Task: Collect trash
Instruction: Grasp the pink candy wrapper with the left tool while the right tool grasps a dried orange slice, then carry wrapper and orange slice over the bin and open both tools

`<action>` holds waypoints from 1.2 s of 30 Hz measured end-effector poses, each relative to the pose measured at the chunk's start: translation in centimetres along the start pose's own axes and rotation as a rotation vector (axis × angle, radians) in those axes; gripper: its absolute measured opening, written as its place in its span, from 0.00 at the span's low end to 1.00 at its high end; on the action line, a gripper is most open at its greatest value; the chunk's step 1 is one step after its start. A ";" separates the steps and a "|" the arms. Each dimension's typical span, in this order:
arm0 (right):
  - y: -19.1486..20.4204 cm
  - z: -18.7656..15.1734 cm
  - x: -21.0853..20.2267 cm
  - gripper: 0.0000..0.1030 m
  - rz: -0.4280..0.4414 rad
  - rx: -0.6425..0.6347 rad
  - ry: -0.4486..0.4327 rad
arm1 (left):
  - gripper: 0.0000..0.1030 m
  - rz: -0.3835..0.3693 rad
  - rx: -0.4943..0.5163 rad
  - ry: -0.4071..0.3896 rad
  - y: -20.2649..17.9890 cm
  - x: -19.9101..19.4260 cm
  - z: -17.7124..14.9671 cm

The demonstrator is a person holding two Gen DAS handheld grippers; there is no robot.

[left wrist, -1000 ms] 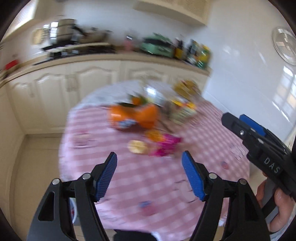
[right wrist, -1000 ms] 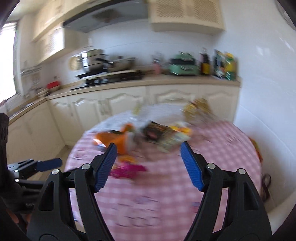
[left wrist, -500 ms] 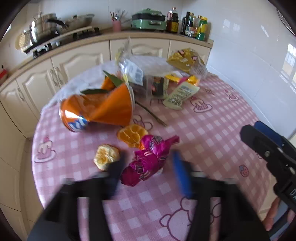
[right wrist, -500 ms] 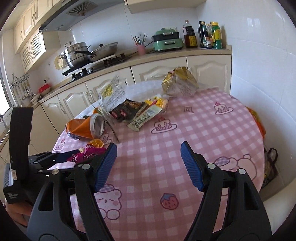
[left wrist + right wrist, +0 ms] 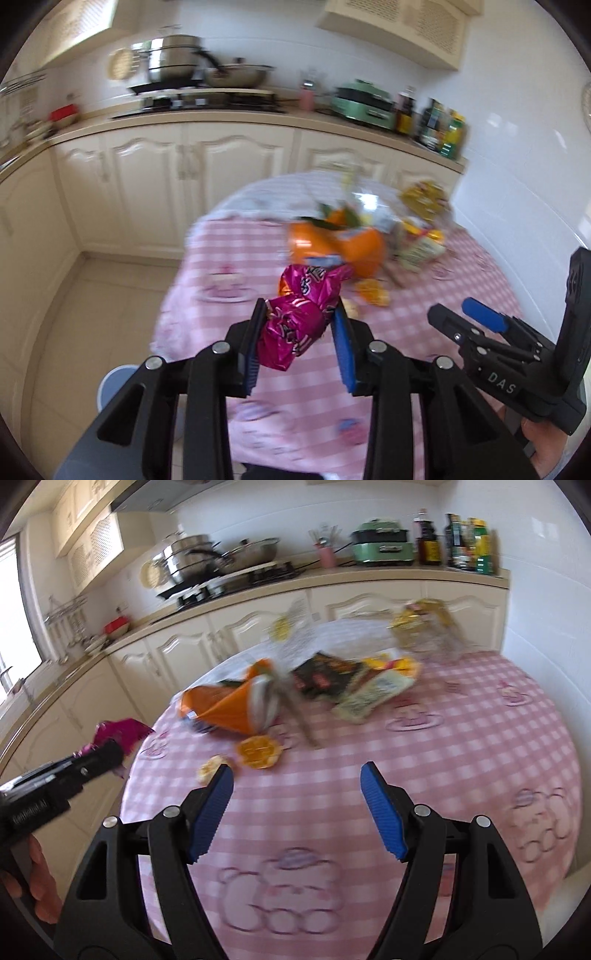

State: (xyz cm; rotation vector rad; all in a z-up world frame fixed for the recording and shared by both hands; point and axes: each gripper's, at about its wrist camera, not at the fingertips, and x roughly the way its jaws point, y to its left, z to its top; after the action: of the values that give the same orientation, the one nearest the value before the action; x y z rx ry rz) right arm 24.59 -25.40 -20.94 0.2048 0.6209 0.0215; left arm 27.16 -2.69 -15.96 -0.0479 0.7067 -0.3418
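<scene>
We had the left tongs (image 5: 301, 334) clamped on the pink wrapper (image 5: 299, 317) after closing; right tongs (image 5: 297, 805) were apart, empty, orange peel (image 5: 258, 753) just ahead

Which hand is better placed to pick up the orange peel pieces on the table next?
Right. The right tool is open and empty, aimed at the orange peel pieces just beyond its fingertips. The left tool is already shut on the magenta wrapper, lifted off the pink checked table.
</scene>
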 end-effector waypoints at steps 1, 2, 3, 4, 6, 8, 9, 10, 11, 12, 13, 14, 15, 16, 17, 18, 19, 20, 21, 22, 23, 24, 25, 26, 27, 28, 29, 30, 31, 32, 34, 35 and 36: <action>0.7 0.0 0.4 0.69 0.010 -0.011 0.015 | 0.32 0.015 -0.012 0.000 0.8 -0.2 0.0; 1.6 -0.1 1.1 0.69 0.026 -0.025 0.035 | 0.32 0.028 -0.028 0.001 1.7 -0.3 -0.1; 2.2 -0.1 1.5 0.69 0.034 -0.034 0.049 | 0.32 0.036 -0.041 0.003 2.4 -0.4 -0.2; 3.0 -0.2 2.0 0.69 0.040 -0.046 0.069 | 0.32 0.043 -0.050 0.003 3.0 -0.5 -0.3; 4.4 -0.2 3.3 0.69 0.059 -0.062 0.112 | 0.32 0.051 -0.059 0.004 4.0 -0.6 -0.7; 5.6 -0.1 4.5 0.68 0.051 -0.083 0.145 | 0.33 0.059 -0.064 0.001 4.6 -0.6 -0.9; 6.0 0.0 4.9 0.68 0.047 -0.089 0.154 | 0.33 0.058 -0.067 0.000 5.0 -0.7 -1.0; 6.4 0.1 5.5 0.66 0.039 -0.095 0.165 | 0.33 0.057 -0.071 -0.002 5.4 -0.8 -1.1; 6.8 0.3 6.0 0.63 0.027 -0.099 0.172 | 0.33 0.056 -0.074 -0.004 5.7 -0.9 -1.2; 7.0 0.4 6.5 0.62 0.015 -0.103 0.182 | 0.33 0.054 -0.076 -0.006 6.0 -1.0 -1.2; 7.1 0.5 6.9 0.60 0.008 -0.104 0.194 | 0.33 0.053 -0.081 -0.008 6.4 -1.1 -1.3; 7.2 0.6 7.4 0.58 0.006 -0.101 0.205 | 0.33 0.051 -0.084 -0.010 6.6 -1.1 -1.3; 7.4 0.6 7.7 0.57 -0.011 -0.109 0.203 | 0.33 0.049 -0.087 -0.012 6.8 -1.1 -1.4; 7.4 0.7 7.8 0.51 -0.029 -0.119 0.200 | 0.33 0.047 -0.091 -0.012 7.1 -1.1 -1.5; 7.6 0.7 8.0 0.47 -0.055 -0.131 0.198 | 0.33 0.047 -0.096 -0.012 7.4 -1.1 -1.5; 7.6 0.8 8.1 0.35 -0.060 -0.135 0.197 | 0.33 0.046 -0.100 -0.013 7.7 -1.1 -1.6; 7.5 0.8 8.1 0.35 -0.058 -0.138 0.199 | 0.33 0.045 -0.104 -0.013 7.9 -1.1 -1.7; 7.5 0.8 8.1 0.34 -0.057 -0.143 0.197 | 0.33 0.042 -0.113 -0.013 8.2 -1.1 -1.8; 7.4 0.7 8.0 0.34 -0.054 -0.146 0.197 | 0.33 0.038 -0.118 -0.014 8.3 -1.0 -1.9; 7.3 0.6 7.9 0.34 -0.048 -0.146 0.195 | 0.33 0.034 -0.124 -0.017 8.6 -1.0 -1.9; 7.3 0.5 7.5 0.34 -0.040 -0.143 0.190 | 0.33 0.031 -0.129 -0.017 8.8 -1.0 -2.0; 7.5 0.3 7.2 0.34 -0.036 -0.145 0.184 | 0.33 0.026 -0.133 -0.018 8.9 -1.1 -2.0; 7.7 0.1 6.8 0.34 -0.029 -0.151 0.179 | 0.33 0.021 -0.137 -0.019 9.0 -1.1 -2.1; 8.1 -0.1 6.4 0.34 -0.020 -0.156 0.173 | 0.33 0.018 -0.143 -0.021 9.3 -1.2 -2.2; 8.5 -0.2 5.9 0.34 -0.010 -0.162 0.163 | 0.33 0.017 -0.148 -0.021 9.5 -1.2 -2.3; 8.9 -0.2 5.5 0.34 -0.001 -0.167 0.155 | 0.33 0.018 -0.152 -0.022 9.7 -1.2 -2.4; 9.8 -0.2 4.9 0.34 0.022 -0.178 0.143 | 0.33 0.021 -0.160 -0.023 10.1 -1.3 -2.5; 10.6 -0.1 4.7 0.34 0.042 -0.188 0.137 | 0.33 0.023 -0.168 -0.023 10.6 -1.4 -2.7; 11.6 0.0 4.4 0.34 0.067 -0.199 0.129 | 0.33 0.026 -0.175 -0.023 10.9 -1.4 -2.8; 12.8 0.0 4.1 0.34 0.095 -0.212 0.120 | 0.33 0.033 -0.185 -0.023 11.5 -1.5 -3.0; 14.9 0.1 3.9 0.34 0.144 -0.239 0.111 | 0.33 0.051 -0.200 -0.023 12.8 -1.7 -3.4; 16.5 0.0 4.1 0.34 0.181 -0.255 0.111 | 0.33 0.069 -0.215 -0.020 13.9 -1.9 -3.9; 17.7 -0.1 4.4 0.34 0.205 -0.266 0.114 | 0.33 0.084 -0.227 -0.017 14.7 -1.9 -4.2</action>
State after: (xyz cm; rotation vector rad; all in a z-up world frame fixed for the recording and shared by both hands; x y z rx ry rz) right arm 28.89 -7.65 -20.09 0.0084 0.7013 0.3138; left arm 27.42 12.08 -20.24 -0.2349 0.7261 -0.1793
